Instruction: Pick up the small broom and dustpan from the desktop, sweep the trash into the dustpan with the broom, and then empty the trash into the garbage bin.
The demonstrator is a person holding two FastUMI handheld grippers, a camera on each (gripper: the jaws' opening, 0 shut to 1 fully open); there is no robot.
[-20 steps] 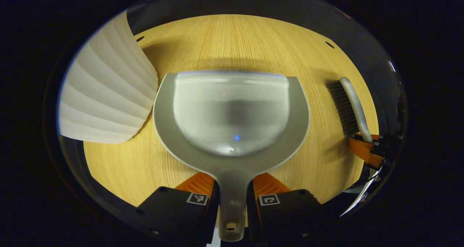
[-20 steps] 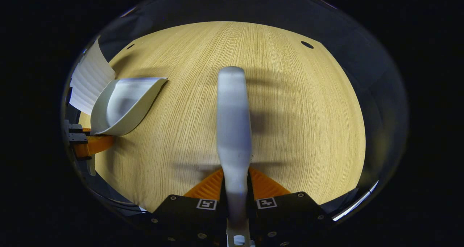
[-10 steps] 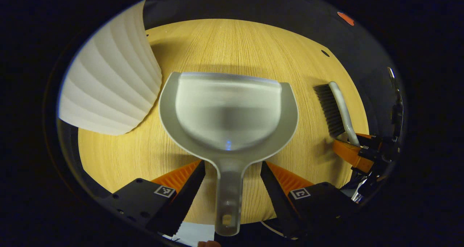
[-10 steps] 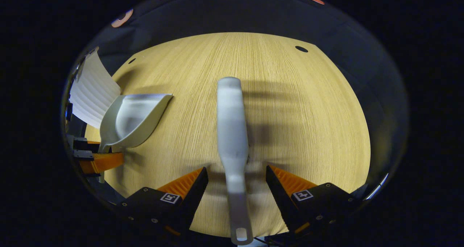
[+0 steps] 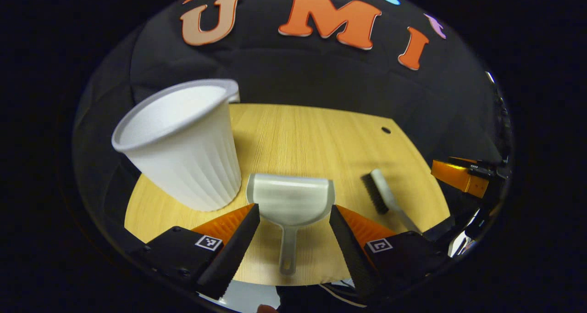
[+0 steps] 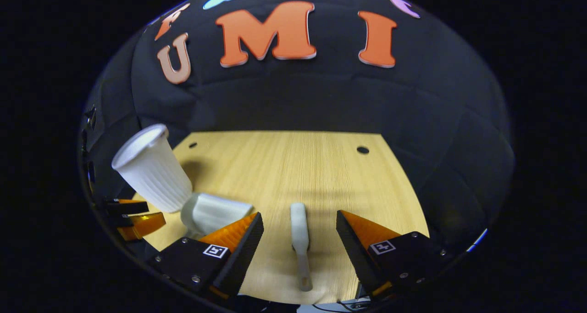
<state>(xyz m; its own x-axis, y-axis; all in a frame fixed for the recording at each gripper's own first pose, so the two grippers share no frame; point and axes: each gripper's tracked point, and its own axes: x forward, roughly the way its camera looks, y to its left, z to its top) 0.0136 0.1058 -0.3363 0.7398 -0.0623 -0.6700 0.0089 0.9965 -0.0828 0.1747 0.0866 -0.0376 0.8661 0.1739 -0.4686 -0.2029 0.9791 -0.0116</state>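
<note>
Both grippers, left (image 5: 293,219) and right (image 6: 298,226), were spread wide, gripping nothing. Dustpan (image 5: 290,204) lay flat on the desk (image 5: 302,138) just right of the bin (image 5: 181,143). Broom (image 6: 299,239) lay further right, apart from the dustpan.

Both views are lit warmly from above; the wooden table (image 5: 302,138) is seen bright while the surroundings are left dim. A soft shadow is cast beside the white cup (image 5: 183,143) in the left gripper view. Straight edges are bent by strong fisheye distortion. Little blur or glare is noticed.
</note>
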